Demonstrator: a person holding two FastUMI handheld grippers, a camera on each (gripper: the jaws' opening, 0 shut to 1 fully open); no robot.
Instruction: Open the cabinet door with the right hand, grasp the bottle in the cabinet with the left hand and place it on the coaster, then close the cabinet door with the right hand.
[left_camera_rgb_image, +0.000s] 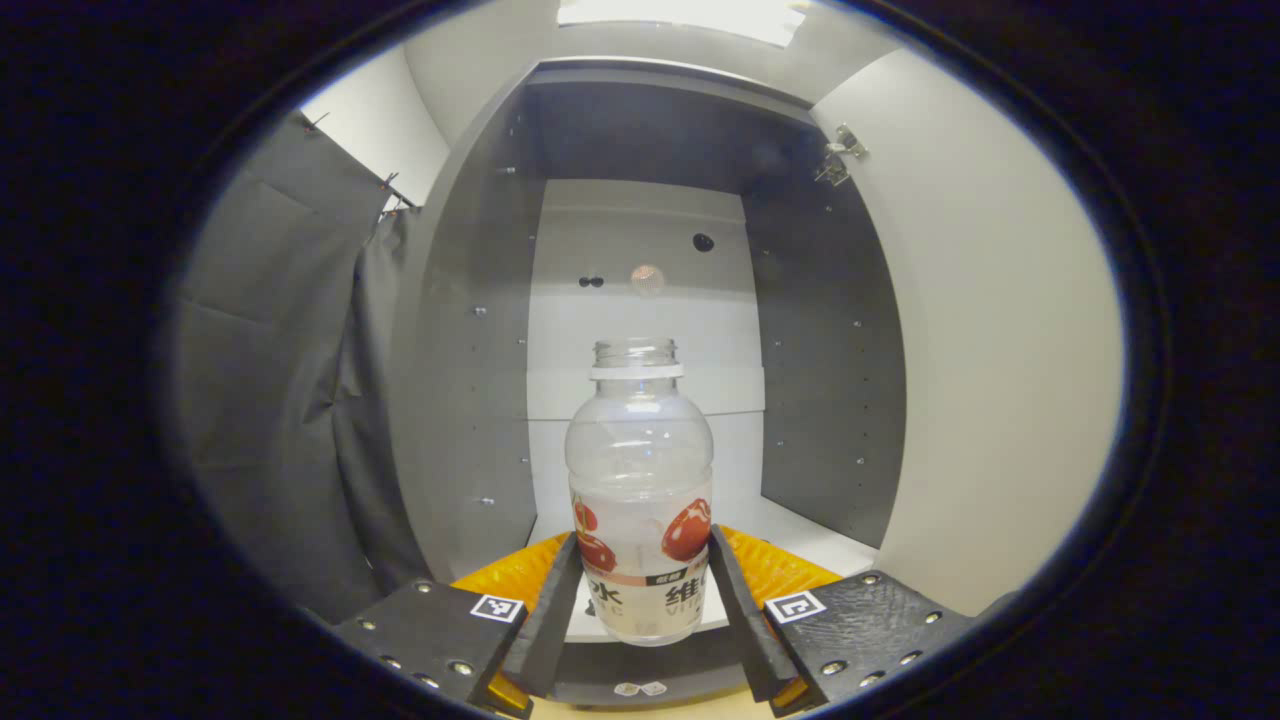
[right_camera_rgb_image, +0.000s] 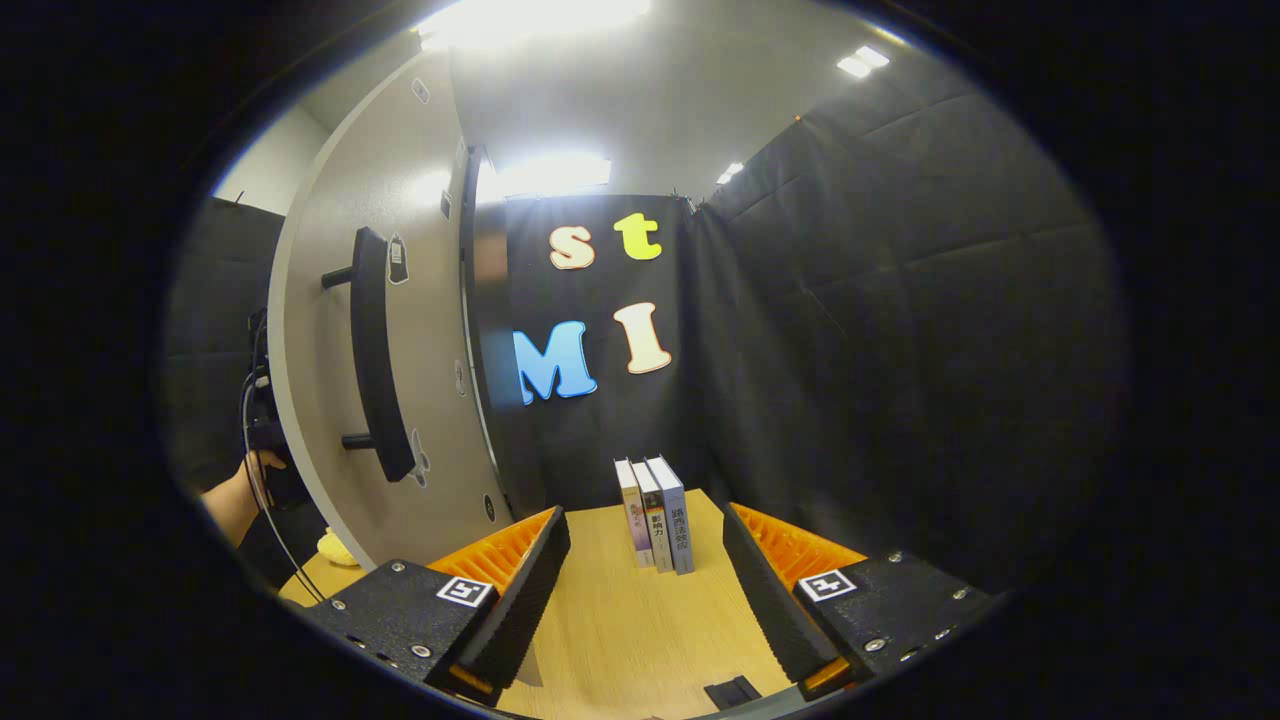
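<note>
Bottle (left_camera_rgb_image: 640, 480): clear plastic, capless, standing upright on the cabinet's white floor near its front edge; the label with red fruit is facing the left gripper view.
Left gripper (left_camera_rgb_image: 640, 590): its two dark fingers are flanking the bottle's lower half, one on each side, right at the label; whether both pads are pressing yet I cannot tell for sure, so I am judging it as closing on the bottle, not as a firm hold.
Right gripper (right_camera_rgb_image: 645, 575): jaws are standing spread apart with nothing between them, hovering over the wooden table (right_camera_rgb_image: 620, 620) on the right of the door.
Cabinet door (right_camera_rgb_image: 330, 380): swung wide open, its long black handle (right_camera_rgb_image: 375, 350) facing the right gripper view; the gripper is not touching it.
Cabinet (left_camera_rgb_image: 480, 330): grey side walls, white back, no other contents beside the bottle.
Progress: opening looks done; grasping is under way; lifting out, setting on the coaster and closing the door are remaining.
Surroundings: three books (right_camera_rgb_image: 655, 515) are standing upright at the far end of the table; a hand (right_camera_rgb_image: 240, 495) and a cable are showing left of the door.
Obstacles: none around the bottle; the open door is staying clear of its way out.
</note>
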